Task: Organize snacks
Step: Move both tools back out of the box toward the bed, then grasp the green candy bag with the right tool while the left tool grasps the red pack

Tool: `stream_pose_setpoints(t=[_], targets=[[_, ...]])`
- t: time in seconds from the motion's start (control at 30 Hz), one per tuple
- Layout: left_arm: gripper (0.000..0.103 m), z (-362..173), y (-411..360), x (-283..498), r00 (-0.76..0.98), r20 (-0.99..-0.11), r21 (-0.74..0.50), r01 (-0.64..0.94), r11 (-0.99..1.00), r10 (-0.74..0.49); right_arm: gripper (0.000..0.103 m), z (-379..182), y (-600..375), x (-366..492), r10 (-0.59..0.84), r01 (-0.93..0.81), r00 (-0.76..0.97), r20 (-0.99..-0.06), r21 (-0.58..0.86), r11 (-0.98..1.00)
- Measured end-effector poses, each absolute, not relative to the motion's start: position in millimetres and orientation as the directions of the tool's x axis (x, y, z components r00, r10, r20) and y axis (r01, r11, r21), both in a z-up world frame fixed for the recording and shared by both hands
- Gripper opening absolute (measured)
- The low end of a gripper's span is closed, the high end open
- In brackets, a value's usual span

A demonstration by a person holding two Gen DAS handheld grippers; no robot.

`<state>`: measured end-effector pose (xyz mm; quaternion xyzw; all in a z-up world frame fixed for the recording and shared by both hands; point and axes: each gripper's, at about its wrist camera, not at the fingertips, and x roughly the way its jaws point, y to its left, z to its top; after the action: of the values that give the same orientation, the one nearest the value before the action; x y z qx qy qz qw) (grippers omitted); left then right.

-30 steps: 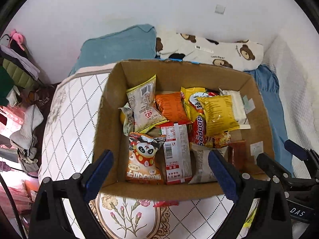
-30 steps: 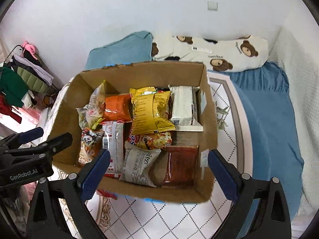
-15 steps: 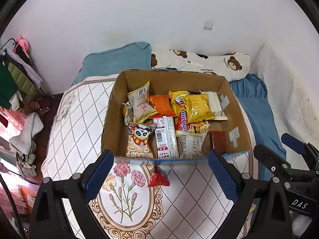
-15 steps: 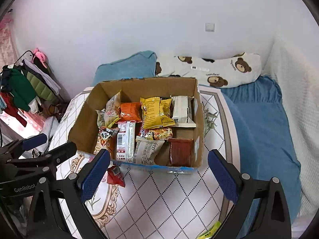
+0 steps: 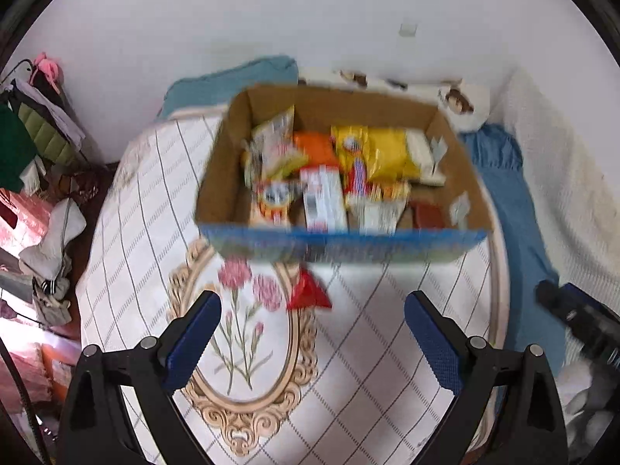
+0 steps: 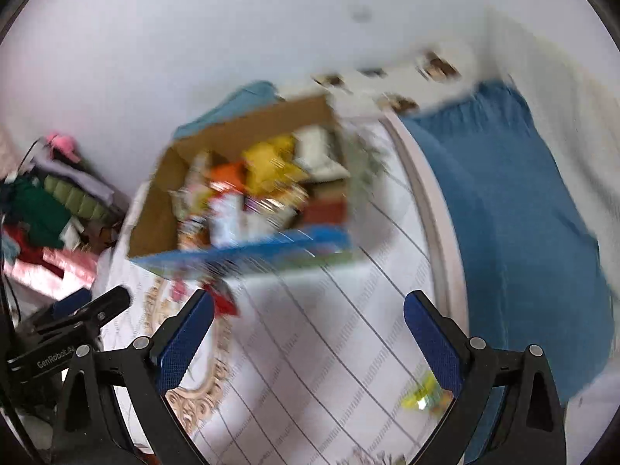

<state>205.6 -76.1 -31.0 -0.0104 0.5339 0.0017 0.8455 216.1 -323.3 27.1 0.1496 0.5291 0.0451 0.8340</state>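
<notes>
We see a bed (image 5: 128,240) covered by a white quilted spread with a diamond grid and a floral medallion (image 5: 248,333); a blue blanket (image 6: 515,240) lies along its right side, and a teal pillow (image 5: 232,77) and a bear-print pillow (image 5: 461,102) rest against the white wall. On the spread stands an open cardboard box (image 5: 221,178), its near wall printed blue. We find it packed with snack packets (image 5: 348,178): yellow, orange, white and red ones, their print too blurred to read. A red packet (image 5: 308,294) lies on the spread just in front of the box's near wall, apart from it. A small yellow-green packet (image 6: 422,391) lies well apart, nearer the right gripper and partly hidden by its right finger. We note the left gripper (image 5: 312,343) and the right gripper (image 6: 308,343) both above the spread, short of the box, each with its jaws spread wide and holding nothing. Both views are motion-blurred, the right wrist view more so.
</notes>
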Motion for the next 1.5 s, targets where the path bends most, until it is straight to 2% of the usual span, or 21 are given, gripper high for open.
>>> stream_pose_setpoints(t=[0.3, 0.47, 0.53, 0.57, 0.73, 0.93, 1.07, 1.27, 1.3, 1.33, 1.37, 1.4, 1.5], targets=[[0.097, -117.6, -101.4, 190.1, 0.241, -0.97, -0.01, 0.037, 0.999, -0.018, 0.1, -111.8, -424.4, 169.1, 0.229, 0.427, 0.182, -0.956, 0.287, 0.858], [0.097, -145.5, -108.5, 187.2, 0.183, -0.983, 0.028, 0.064, 0.998, 0.015, 0.1, -174.4, -442.6, 152.7, 0.242, 0.489, 0.097, -0.966, 0.257, 0.833], [0.097, -152.7, -106.5, 187.9, 0.169, -0.985, 0.037, 0.061, 0.997, 0.026, 0.095, -191.1, -444.1, 149.3, 0.223, 0.502, 0.068, -0.972, 0.227, 0.835], [0.097, -156.0, -104.1, 188.6, 0.162, -0.986, 0.041, 0.055, 0.998, 0.032, 0.088, -200.3, -444.4, 146.5, 0.22, 0.515, 0.053, -0.974, 0.216, 0.83], [0.097, -162.2, -87.8, 198.6, 0.154, -0.987, 0.045, 0.012, 0.999, 0.043, 0.078, -198.2, -422.6, 144.4, 0.198, 0.46, 0.079, -0.977, 0.212, 0.862], [0.097, -162.2, -61.0, 227.2, 0.166, -0.986, 0.012, -0.076, 0.997, 0.024, 0.077, -174.4, -342.2, 165.0, 0.229, 0.255, 0.115, -0.967, 0.252, 0.934], [0.097, -170.4, -58.4, 251.2, 0.15, -0.989, -0.001, -0.069, 0.998, 0.009, 0.077, -164.8, -291.4, 183.6, 0.24, 0.127, 0.131, -0.962, 0.256, 0.958], [0.097, -188.5, -60.5, 283.6, 0.106, -0.988, -0.119, -0.091, 0.989, -0.109, 0.077, -157.8, -264.3, 197.6, 0.232, 0.063, 0.145, -0.962, 0.243, 0.968], [0.094, -189.1, -61.6, 287.5, 0.119, -0.985, -0.136, -0.097, 0.986, -0.124, 0.077, -157.7, -264.1, 199.5, 0.23, 0.062, 0.143, -0.963, 0.241, 0.969], [0.078, -189.3, -62.5, 289.9, 0.132, -0.982, -0.15, -0.101, 0.983, -0.136, 0.077, -156.7, -265.2, 204.1, 0.23, 0.063, 0.141, -0.963, 0.241, 0.969], [0.05, -191.2, -62.8, 291.2, 0.139, -0.978, -0.17, -0.111, 0.979, -0.154, 0.077, -156.6, -264.3, 204.4, 0.232, 0.065, 0.14, -0.963, 0.243, 0.968], [0.038, -193.9, -63.8, 292.5, 0.129, -0.98, -0.163, -0.114, 0.98, -0.149, 0.077, -156.5, -262.9, 207.7, 0.234, 0.065, 0.14, -0.962, 0.245, 0.967], [0.039, -194.8, -69.3, 284.5, 0.125, -0.985, -0.133, -0.081, 0.988, -0.122, 0.071, -150.3, -264.0, 207.4, 0.232, 0.045, 0.145, -0.962, 0.241, 0.969]])
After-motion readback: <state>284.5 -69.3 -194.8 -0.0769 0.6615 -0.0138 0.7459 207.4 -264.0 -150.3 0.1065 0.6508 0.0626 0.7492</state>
